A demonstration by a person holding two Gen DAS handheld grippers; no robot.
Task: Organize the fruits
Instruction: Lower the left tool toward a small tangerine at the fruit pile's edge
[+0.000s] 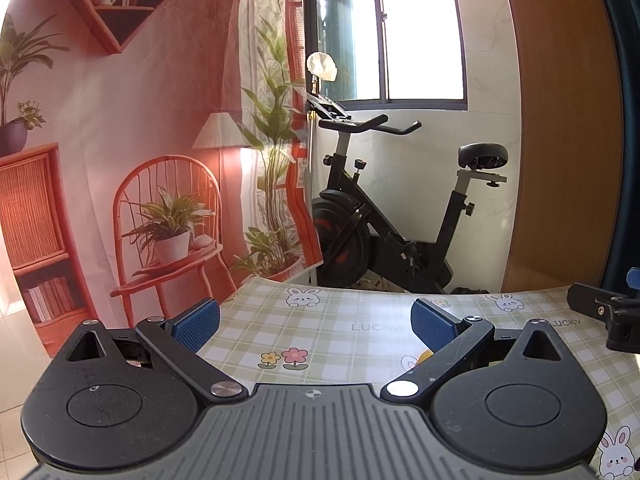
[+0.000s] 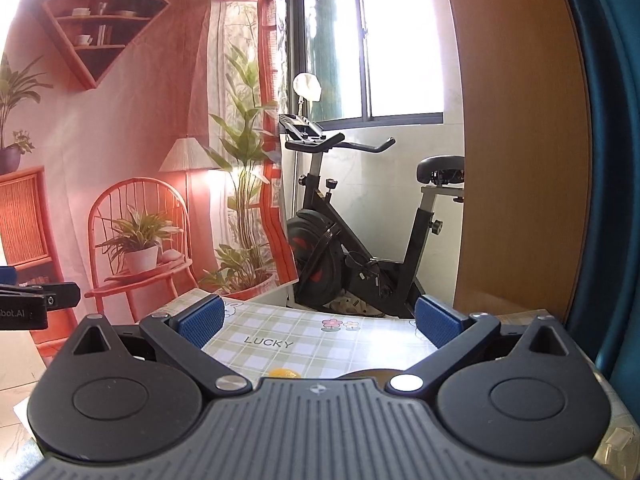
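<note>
My left gripper [image 1: 316, 326] is open and empty, held level above the table with the green checked cloth [image 1: 320, 332]. A sliver of a yellow-orange fruit [image 1: 424, 356] shows under its right finger. My right gripper [image 2: 320, 322] is open and empty too, above the same cloth [image 2: 304, 344]. The top of a yellow-orange fruit [image 2: 284, 373] peeks over the gripper body, and a dark rounded rim [image 2: 368, 374] shows beside it, mostly hidden. The right gripper shows at the right edge of the left wrist view [image 1: 616, 312]; the left gripper shows at the left edge of the right wrist view [image 2: 32, 300].
A black exercise bike [image 1: 384, 240] stands beyond the table's far edge under a window. A printed red room backdrop [image 1: 140, 140] hangs at the left. A wooden panel [image 1: 560, 140] and a blue curtain [image 2: 612, 160] stand at the right.
</note>
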